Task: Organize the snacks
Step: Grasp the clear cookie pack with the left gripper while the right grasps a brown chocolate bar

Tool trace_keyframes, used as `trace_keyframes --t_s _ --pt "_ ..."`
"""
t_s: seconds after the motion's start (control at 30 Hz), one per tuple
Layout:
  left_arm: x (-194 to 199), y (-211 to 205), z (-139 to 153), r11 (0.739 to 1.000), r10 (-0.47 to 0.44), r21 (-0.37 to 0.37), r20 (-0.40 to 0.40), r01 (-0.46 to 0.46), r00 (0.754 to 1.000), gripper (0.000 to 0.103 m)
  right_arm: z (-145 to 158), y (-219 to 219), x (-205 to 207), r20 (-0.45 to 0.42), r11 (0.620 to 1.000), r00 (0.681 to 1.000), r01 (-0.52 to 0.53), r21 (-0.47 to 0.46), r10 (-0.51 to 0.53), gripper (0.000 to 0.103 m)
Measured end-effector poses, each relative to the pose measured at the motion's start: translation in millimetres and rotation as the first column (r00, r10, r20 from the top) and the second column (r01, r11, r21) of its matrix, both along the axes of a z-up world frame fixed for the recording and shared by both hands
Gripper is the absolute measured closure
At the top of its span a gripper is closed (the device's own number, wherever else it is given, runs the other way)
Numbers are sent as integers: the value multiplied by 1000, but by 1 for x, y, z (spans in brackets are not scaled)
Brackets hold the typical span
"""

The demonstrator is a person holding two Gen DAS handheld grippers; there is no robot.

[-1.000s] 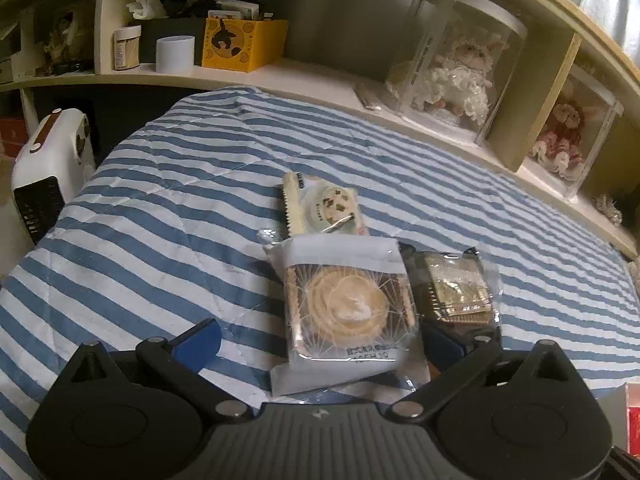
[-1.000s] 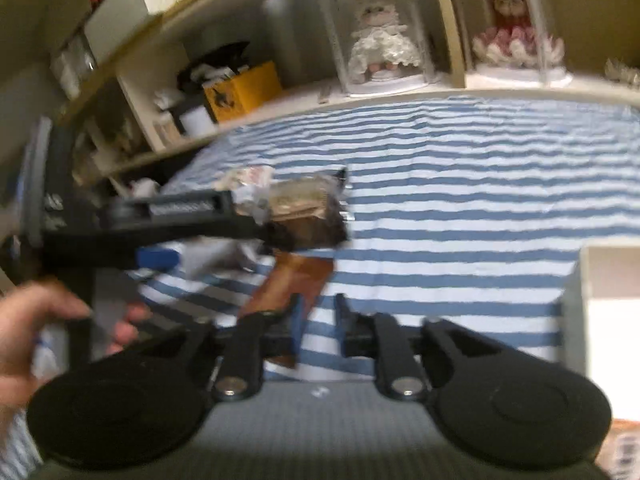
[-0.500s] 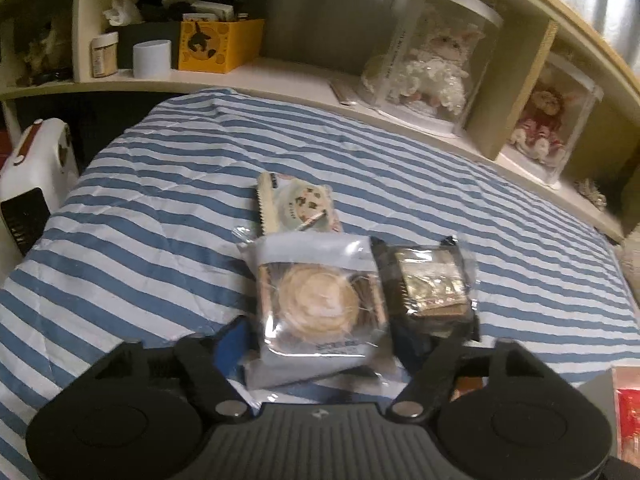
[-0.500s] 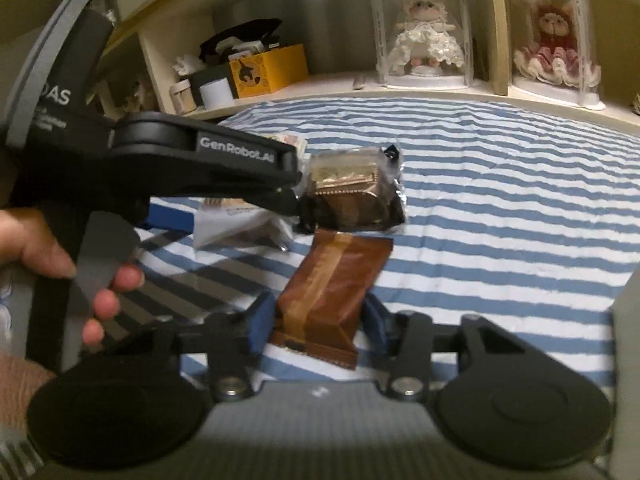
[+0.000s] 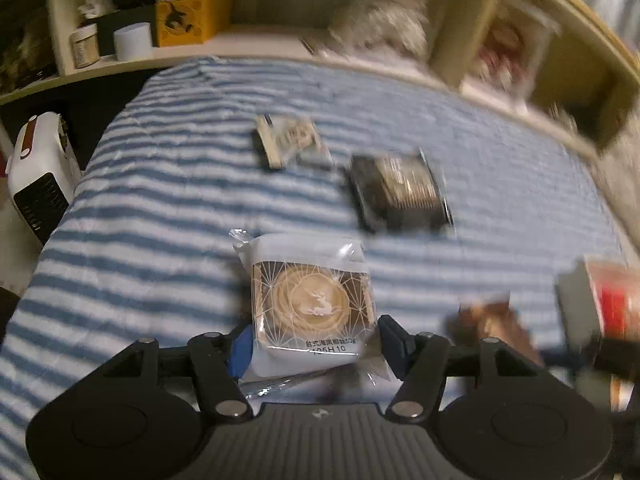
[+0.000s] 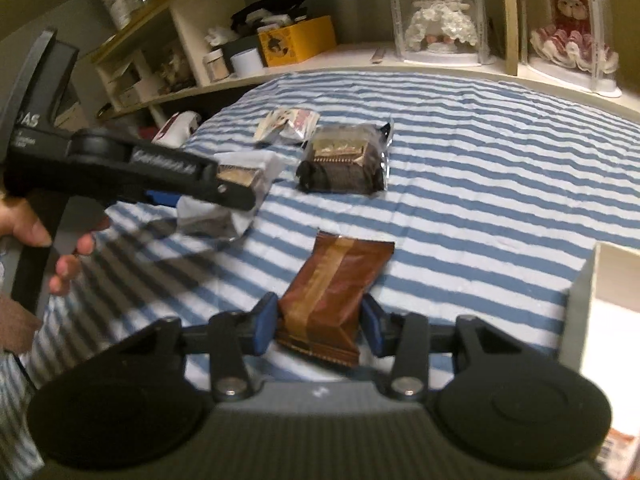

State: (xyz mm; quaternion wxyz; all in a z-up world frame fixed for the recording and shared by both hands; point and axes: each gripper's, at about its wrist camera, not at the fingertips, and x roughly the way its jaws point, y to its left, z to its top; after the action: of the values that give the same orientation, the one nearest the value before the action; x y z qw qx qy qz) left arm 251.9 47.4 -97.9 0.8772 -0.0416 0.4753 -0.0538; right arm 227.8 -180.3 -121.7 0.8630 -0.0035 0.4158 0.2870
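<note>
My left gripper [image 5: 316, 344] has its jaws closing on a white pastry packet [image 5: 312, 300] with a round cake inside. Both blue pads press its sides. In the right wrist view that packet [image 6: 244, 164] hangs above the striped bed cover [image 6: 480, 160], held by the left gripper [image 6: 236, 194]. My right gripper [image 6: 320, 326] is shut on a brown snack packet [image 6: 332, 284], one pad on each side. A dark wrapped cake [image 6: 344, 160] and a small cookie packet [image 6: 288, 122] lie farther back on the bed.
A white box [image 6: 580, 300] stands at the right edge of the bed, with red packaging inside [image 5: 616, 308]. A white heater [image 5: 36, 172] stands on the floor at left. Shelves behind hold a yellow box [image 5: 192, 20] and doll cases [image 6: 440, 16].
The left jaws came in onto the pastry packet and lifted it back, away from the dark cake. The right jaws spread and took the brown packet between them.
</note>
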Motion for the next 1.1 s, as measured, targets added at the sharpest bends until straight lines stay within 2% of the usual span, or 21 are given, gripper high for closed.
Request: trace_keyframes --t_s 0.1,0.2,0.23,0.27,0.3,0.33,0.37,0.43,0.53,0.63,0.7,0.8,0.83,0.9,0.97,1.1 --pt "-17 2 -2 996 -62 56 -67 66 996 38 3 -8 -7 -16 999 999 -42 -17 42 53" --pt "-30 6 -1 995 -67 73 -95 74 993 37 5 -12 -13 -22 995 996 -87 -54 86 52" --pt "-33 7 0 995 -57 77 -96 65 994 35 5 -13 -14 -27 993 995 -95 -64 94 52" --pt "-36 8 0 995 -43 86 -92 51 995 28 5 -13 -14 -31 993 995 -92 -74 90 51" --pt "-38 8 0 995 -28 95 -83 36 996 22 5 -13 -14 -31 993 997 -79 -82 77 50" --pt "-39 8 0 995 -8 100 -71 15 997 19 4 -13 -14 -32 995 998 -56 -86 54 45" --pt "-39 8 0 995 15 100 -60 -9 998 18 4 -13 -14 -33 996 999 -23 -85 20 37" --pt "-36 4 -2 996 39 87 -51 -35 998 18 2 -12 -9 -50 998 998 34 -61 -37 30" --pt "-31 -2 -7 993 97 76 -49 -93 994 18 -3 -9 -7 -84 993 990 110 -36 -113 30" --pt "-29 -7 -15 986 145 92 -50 -140 988 18 -9 -3 -6 -66 981 981 178 -73 -183 30" --pt "-28 -8 -17 982 163 99 -40 -159 986 18 -13 -1 -6 -71 974 972 218 -65 -223 30" --pt "-27 -5 -16 979 187 85 -21 -185 982 20 -21 3 -8 -81 970 967 238 -59 -242 35" --pt "-26 -4 -15 978 195 83 -14 -193 981 21 -23 5 -9 -76 969 968 236 -66 -241 39" --pt "-25 -4 -16 978 189 97 -16 -186 982 32 -24 6 -11 -58 967 967 243 -80 -248 44" --pt "-25 -4 -17 979 177 103 -16 -175 984 34 -25 5 -11 -51 966 967 247 -79 -251 52" --pt "-27 -5 -13 979 176 103 3 -175 984 36 -24 1 -13 -45 966 966 254 -58 -256 56"
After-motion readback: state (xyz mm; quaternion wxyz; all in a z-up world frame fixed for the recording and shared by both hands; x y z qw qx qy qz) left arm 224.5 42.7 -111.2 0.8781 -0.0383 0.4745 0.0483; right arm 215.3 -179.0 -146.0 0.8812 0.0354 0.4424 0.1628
